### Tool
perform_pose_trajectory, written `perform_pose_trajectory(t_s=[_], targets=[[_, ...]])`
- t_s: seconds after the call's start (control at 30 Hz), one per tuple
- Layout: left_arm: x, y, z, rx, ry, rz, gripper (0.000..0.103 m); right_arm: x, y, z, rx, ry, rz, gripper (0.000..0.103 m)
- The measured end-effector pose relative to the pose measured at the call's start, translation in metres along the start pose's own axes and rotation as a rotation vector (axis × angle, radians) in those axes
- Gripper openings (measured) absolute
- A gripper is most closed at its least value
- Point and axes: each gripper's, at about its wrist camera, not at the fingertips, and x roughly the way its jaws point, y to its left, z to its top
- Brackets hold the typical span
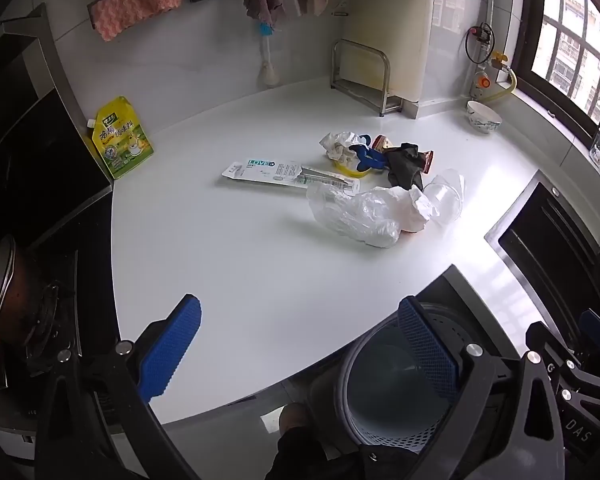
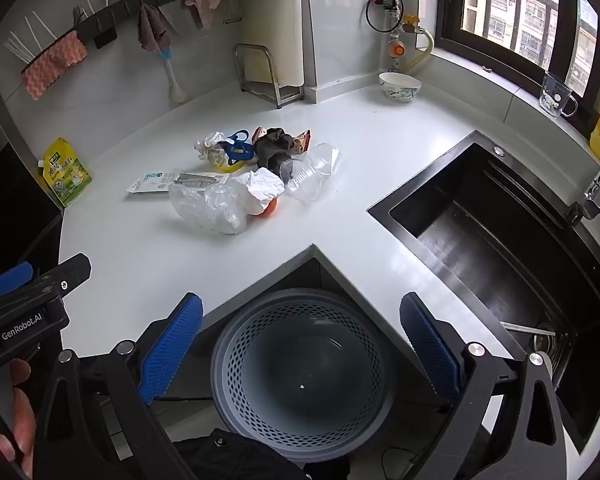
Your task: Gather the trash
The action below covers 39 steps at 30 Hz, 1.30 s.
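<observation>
A pile of trash lies on the white counter [image 1: 220, 264]: a clear plastic bag [image 1: 352, 212], white crumpled paper [image 1: 414, 204], a clear plastic cup [image 1: 446, 196], a black crumpled wrapper [image 1: 406, 164], a toothbrush package [image 1: 284, 172] and blue scissors [image 1: 366, 156]. The pile also shows in the right wrist view [image 2: 236, 188]. A grey perforated bin [image 2: 302, 372] stands on the floor below the counter corner, empty. My left gripper [image 1: 300, 344] is open over the counter's front edge. My right gripper [image 2: 300, 344] is open above the bin.
A yellow-green refill pouch [image 1: 122, 138] leans at the left by the stove [image 1: 28, 184]. A black sink [image 2: 512, 248] is at the right. A bowl [image 2: 400, 86], a metal rack [image 1: 364, 76] and a glass mug [image 2: 556, 94] stand at the back.
</observation>
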Motion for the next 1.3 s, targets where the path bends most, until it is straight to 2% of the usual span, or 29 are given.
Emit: perform_pose_trajectory(t_s=[1.3], targets=[[-0.0058,-0.0003,-0.0028,0.004,-0.015,-0.001,0.097,-0.0021,-0.0057,-0.0019,0.018,-0.011,0.004,0.094]])
